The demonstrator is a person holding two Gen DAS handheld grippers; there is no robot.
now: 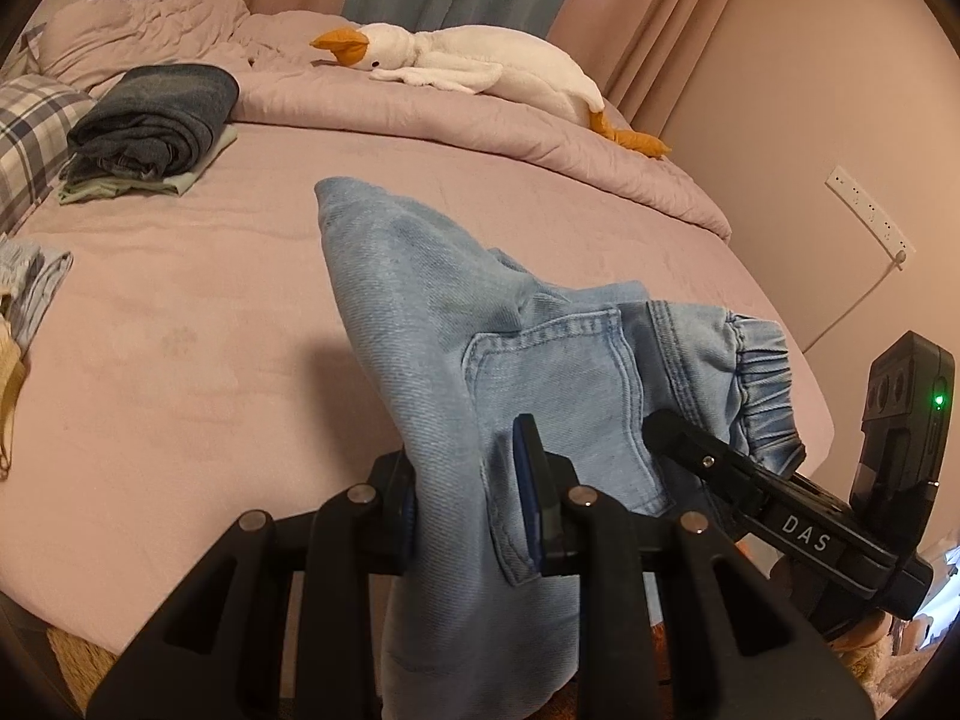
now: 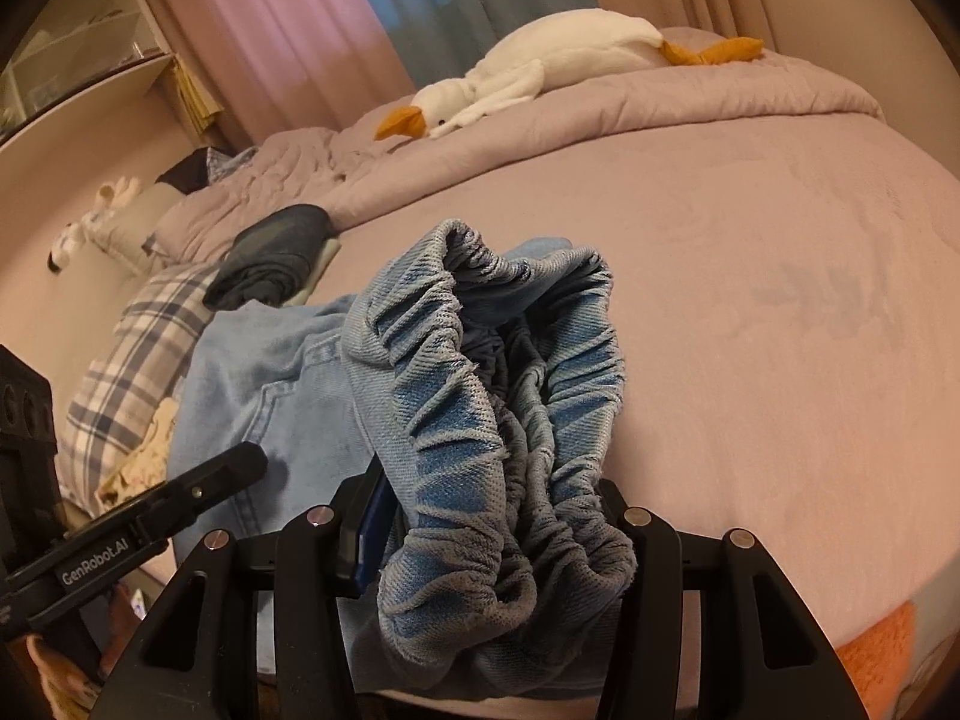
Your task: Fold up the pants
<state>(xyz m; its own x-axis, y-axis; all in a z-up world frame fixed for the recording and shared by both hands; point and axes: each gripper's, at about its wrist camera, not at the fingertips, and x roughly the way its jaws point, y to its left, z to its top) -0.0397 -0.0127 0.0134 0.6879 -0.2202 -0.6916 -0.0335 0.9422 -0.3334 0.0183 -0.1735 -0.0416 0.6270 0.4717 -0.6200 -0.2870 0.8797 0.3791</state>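
Light blue denim pants (image 1: 456, 324) with an elastic waistband hang over the near edge of a pink bed (image 1: 180, 312). My left gripper (image 1: 474, 510) is shut on the pants near the back pocket. My right gripper (image 2: 492, 546) is shut on the gathered elastic waistband (image 2: 498, 396), which bunches up between its fingers. In the left wrist view the right gripper (image 1: 672, 426) shows at the right, touching the waistband. In the right wrist view the left gripper (image 2: 240, 462) shows at the lower left, on the pants (image 2: 264, 384). The lower legs of the pants are hidden.
A stack of folded dark clothes (image 1: 156, 120) lies at the far left of the bed. A white plush goose (image 1: 474, 60) rests on the bunched quilt at the back. A plaid pillow (image 1: 30, 126) and loose clothes (image 1: 30, 294) lie at the left edge. A wall socket (image 1: 870, 210) is at the right.
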